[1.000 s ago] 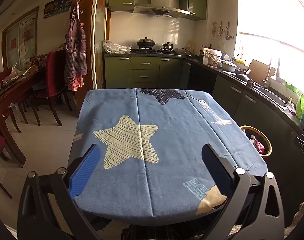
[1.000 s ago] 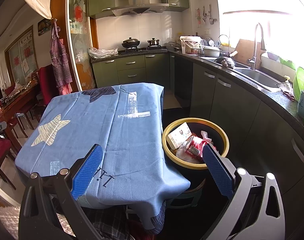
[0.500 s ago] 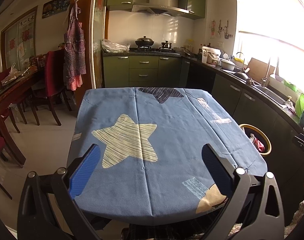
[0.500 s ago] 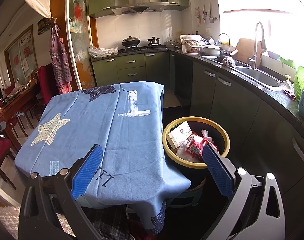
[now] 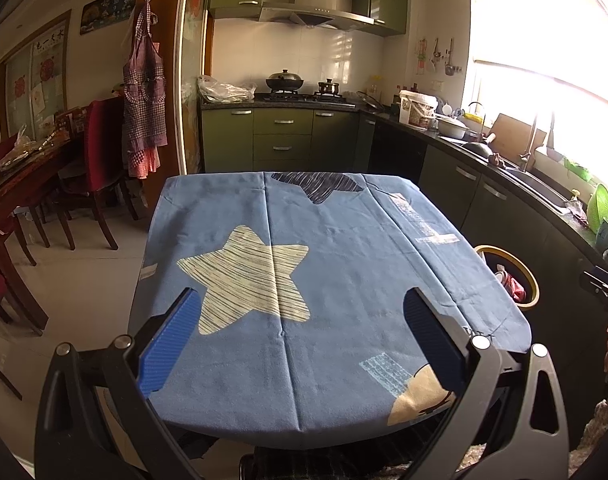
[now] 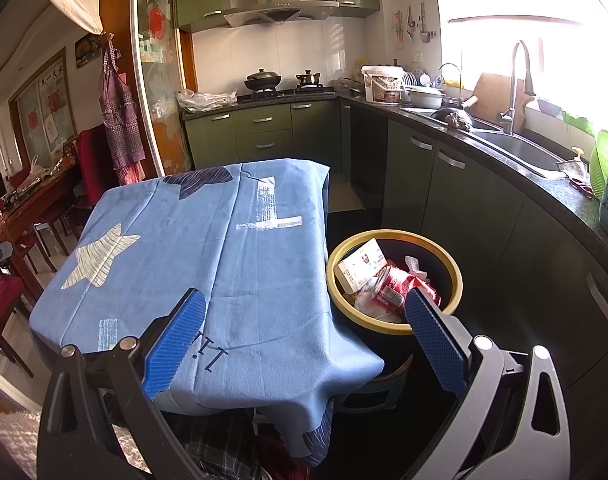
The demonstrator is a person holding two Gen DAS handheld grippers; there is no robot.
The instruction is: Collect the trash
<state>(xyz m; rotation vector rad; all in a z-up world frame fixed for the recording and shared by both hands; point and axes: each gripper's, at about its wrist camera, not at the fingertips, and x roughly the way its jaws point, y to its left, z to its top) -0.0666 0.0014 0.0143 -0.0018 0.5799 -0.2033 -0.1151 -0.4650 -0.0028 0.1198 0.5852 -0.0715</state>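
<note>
Blue star-print tablecloth [image 6: 224, 264] spread ahead of both tongs. Black bin [image 6: 396, 280] with yellow rim, just beyond right tongs [image 6: 304, 340]: white carton [image 6: 360, 266], crushed red can [image 6: 396, 288], crumpled wrappers. Left tongs [image 5: 304, 340] wide, empty; right likewise.

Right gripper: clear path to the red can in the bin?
Probably yes. The right gripper is open and empty, and the red can lies on top of the trash in the uncovered yellow-rimmed bin, just ahead of its right finger. Nothing blocks it.
</note>
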